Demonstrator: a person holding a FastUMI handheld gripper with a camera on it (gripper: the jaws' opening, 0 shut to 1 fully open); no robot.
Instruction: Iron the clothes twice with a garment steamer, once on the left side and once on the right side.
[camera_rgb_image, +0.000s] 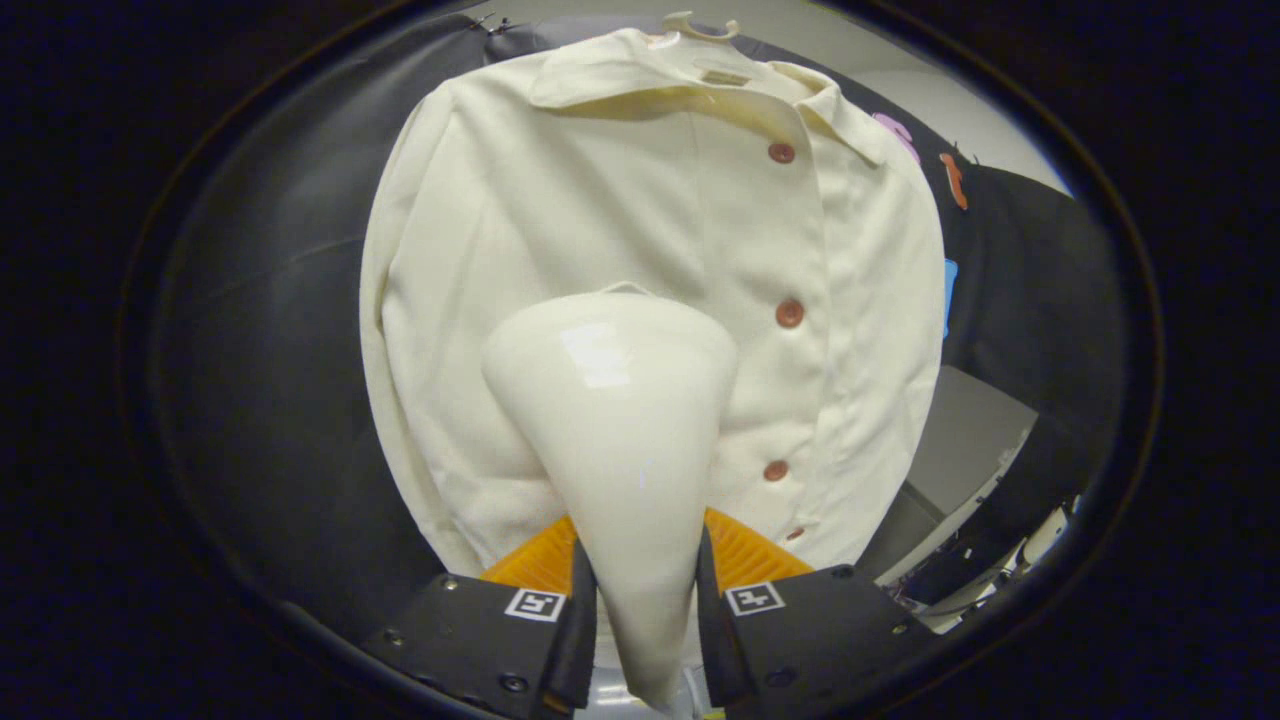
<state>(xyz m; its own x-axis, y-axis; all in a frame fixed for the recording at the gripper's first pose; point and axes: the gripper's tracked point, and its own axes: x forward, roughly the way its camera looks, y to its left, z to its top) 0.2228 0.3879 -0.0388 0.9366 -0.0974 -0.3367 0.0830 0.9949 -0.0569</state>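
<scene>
Gripper (640, 590) around steamer (615, 420), shirt (560, 200) beyond.

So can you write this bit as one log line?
hand-held gripper: shut on steamer | steamer head: against shirt, left of buttons | shirt: on hanger

A black cloth wall (270, 400) hangs as the backdrop, running from nine o'clock round past three o'clock. At twelve o'clock a pale hanger hook (700, 27) curves over its upper hem. Above the cloth, toward one o'clock, a plain light wall (940, 100) shows. At four o'clock stands a grey panel (965, 440), with tangled cables (960, 565) and pale equipment just below it.
</scene>
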